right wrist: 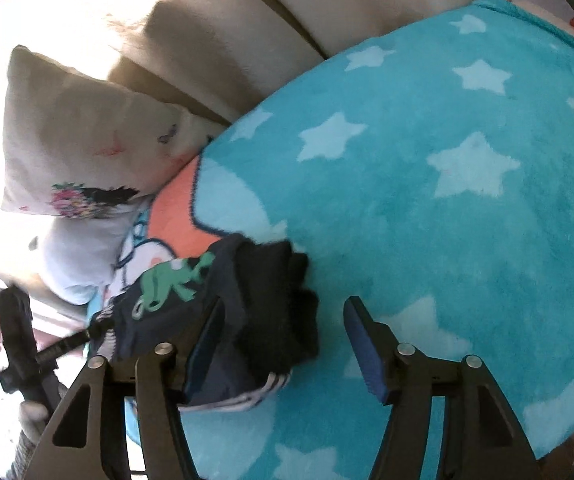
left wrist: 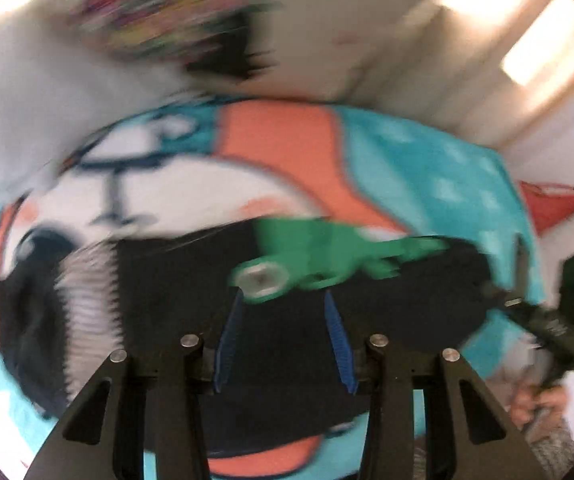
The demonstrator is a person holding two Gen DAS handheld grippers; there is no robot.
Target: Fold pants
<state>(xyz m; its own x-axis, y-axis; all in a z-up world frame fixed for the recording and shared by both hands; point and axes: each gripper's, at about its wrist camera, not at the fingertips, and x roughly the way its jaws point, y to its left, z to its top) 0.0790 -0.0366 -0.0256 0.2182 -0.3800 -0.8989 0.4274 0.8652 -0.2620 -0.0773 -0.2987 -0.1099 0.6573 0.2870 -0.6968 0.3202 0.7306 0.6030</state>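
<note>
Right wrist view, left to right: one cream printed pillow (right wrist: 75, 136); one pair of dark navy pants with a green frog print (right wrist: 223, 300), bunched on one turquoise star-patterned blanket (right wrist: 427, 208); right gripper (right wrist: 283, 332), jaws wide, nothing held. The pants lie left of its gap, against the left finger. Left gripper (left wrist: 283, 340), moderately open, hovers directly over them in a blurred picture and is judged nearer.

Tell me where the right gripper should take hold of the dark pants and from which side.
Grip the bunched dark edge of the pants facing the open right gripper. It stands raised off the blue star blanket, so coming in low along the blanket from the star side likely lets the fingers close around it.
</note>
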